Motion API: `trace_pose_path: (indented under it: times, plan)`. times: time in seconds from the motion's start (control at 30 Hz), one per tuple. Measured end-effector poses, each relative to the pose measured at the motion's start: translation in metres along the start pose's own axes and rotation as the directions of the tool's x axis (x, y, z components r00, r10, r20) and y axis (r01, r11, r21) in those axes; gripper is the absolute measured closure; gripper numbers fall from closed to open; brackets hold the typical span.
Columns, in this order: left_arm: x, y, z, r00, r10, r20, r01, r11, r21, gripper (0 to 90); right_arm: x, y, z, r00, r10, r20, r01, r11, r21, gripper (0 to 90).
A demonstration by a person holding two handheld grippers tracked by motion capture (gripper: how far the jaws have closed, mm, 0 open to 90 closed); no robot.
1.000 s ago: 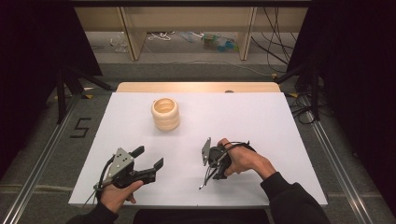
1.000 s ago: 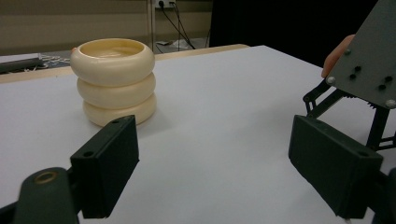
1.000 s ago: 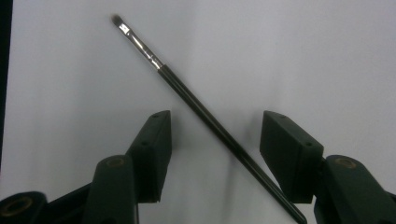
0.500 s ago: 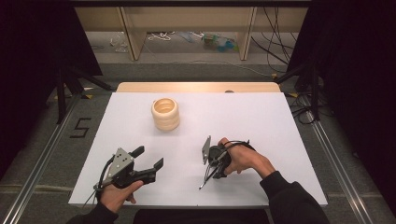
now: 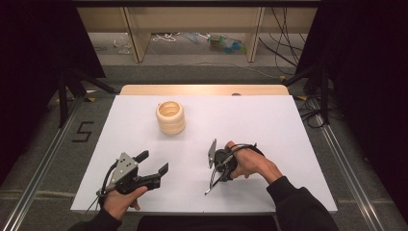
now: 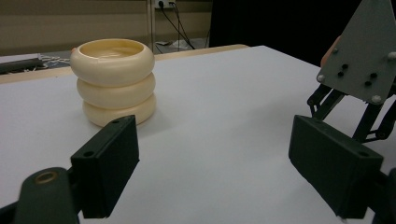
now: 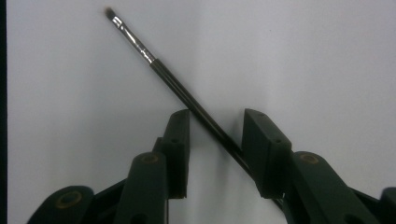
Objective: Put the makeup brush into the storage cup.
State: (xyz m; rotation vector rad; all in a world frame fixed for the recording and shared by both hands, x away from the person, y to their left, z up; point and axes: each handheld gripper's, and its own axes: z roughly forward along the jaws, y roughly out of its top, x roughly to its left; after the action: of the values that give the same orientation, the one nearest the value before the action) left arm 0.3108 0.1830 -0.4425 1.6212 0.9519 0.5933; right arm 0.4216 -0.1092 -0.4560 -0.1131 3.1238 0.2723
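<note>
A: Black-handled brush (image 7: 187, 93) is located where?

B: It is laid on the white table (image 5: 269, 120), near the front edge, under the right gripper (image 7: 215, 140). Its handle is seen running slantwise between the jaws, which are set partly apart on either side of it; whether it is touched by them cannot be told.

A: And the left gripper (image 6: 212, 163)?

B: Its jaws are spread wide with nothing between them. It is pointed toward the cream ringed pot (image 6: 114, 79), which is stood upright, well apart.
</note>
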Motion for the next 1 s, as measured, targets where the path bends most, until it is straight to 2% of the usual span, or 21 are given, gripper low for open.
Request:
trace_pose_path:
  times: [0.07, 0.1, 0.2, 0.23, 0.27, 0.43, 0.53, 0.57, 0.97, 1.0]
  plan:
    - [0.0, 0.0, -0.0001, 1.0, 0.001, 0.001, -0.001, 1.0, 0.0, 16.0, 0.0016, 0.0014, -0.0003, 0.9999, 0.01, -0.01, -0.01, 1.0, 0.014, 66.7]
    - [0.0, 0.0, -0.0001, 1.0, 0.001, 0.0, -0.001, 1.0, 0.0, 15.9, 0.0034, 0.0028, -0.0011, 0.9995, 0.03, -0.002, -0.03, 0.999, 0.044, 67.8]
    - [0.0001, 0.0001, -0.0003, 1.0, 0.001, 0.0, -0.001, 1.0, 0.0, 16.0, 0.0036, 0.0032, -0.0012, 0.9995, 0.03, -0.006, -0.03, 0.998, 0.046, 69.1]
    - [0.0002, 0.0001, -0.0004, 1.0, 0.002, 0.0, -0.002, 1.0, 0.0, 16.0, 0.0007, 0.0021, -0.0015, 1.0, 0.002, -0.004, -0.001, 0.999, 0.052, 70.9]
    - [0.0002, 0.0001, -0.0004, 1.0, 0.002, 0.0, -0.002, 1.0, 0.0, 16.0, 0.0007, 0.0021, -0.0015, 1.0, 0.002, -0.004, -0.001, 0.999, 0.052, 70.9]
    - [0.0002, 0.0001, -0.0004, 1.0, 0.002, 0.0, -0.002, 1.0, 0.001, 16.0, 0.0012, 0.0018, -0.0026, 0.9993, 0.033, -0.019, -0.032, 0.998, 0.062, 74.0]
    - [0.0002, 0.0001, -0.0004, 1.0, 0.002, 0.0, -0.002, 1.0, 0.001, 16.0, -0.0001, 0.0009, -0.002, 0.9998, 0.018, -0.008, -0.018, 0.998, 0.052, 75.0]
    - [0.0003, 0.0001, -0.0005, 1.0, 0.003, -0.001, -0.003, 1.0, 0.001, 15.9, 0.0, 0.0004, -0.0021, 0.9995, 0.031, -0.011, -0.031, 0.998, 0.049, 76.0]
    - [0.0004, 0.0001, -0.0006, 1.0, 0.002, -0.001, -0.002, 1.0, 0.001, 15.9, -0.0005, -0.0007, -0.0021, 0.9994, 0.03, -0.016, -0.03, 0.998, 0.049, 80.5]
    - [0.0004, 0.0001, -0.0006, 1.0, 0.002, -0.001, -0.002, 1.0, 0.002, 16.0, -0.0027, -0.0007, -0.0009, 0.9999, -0.013, -0.009, 0.014, 1.0, 0.024, 82.0]
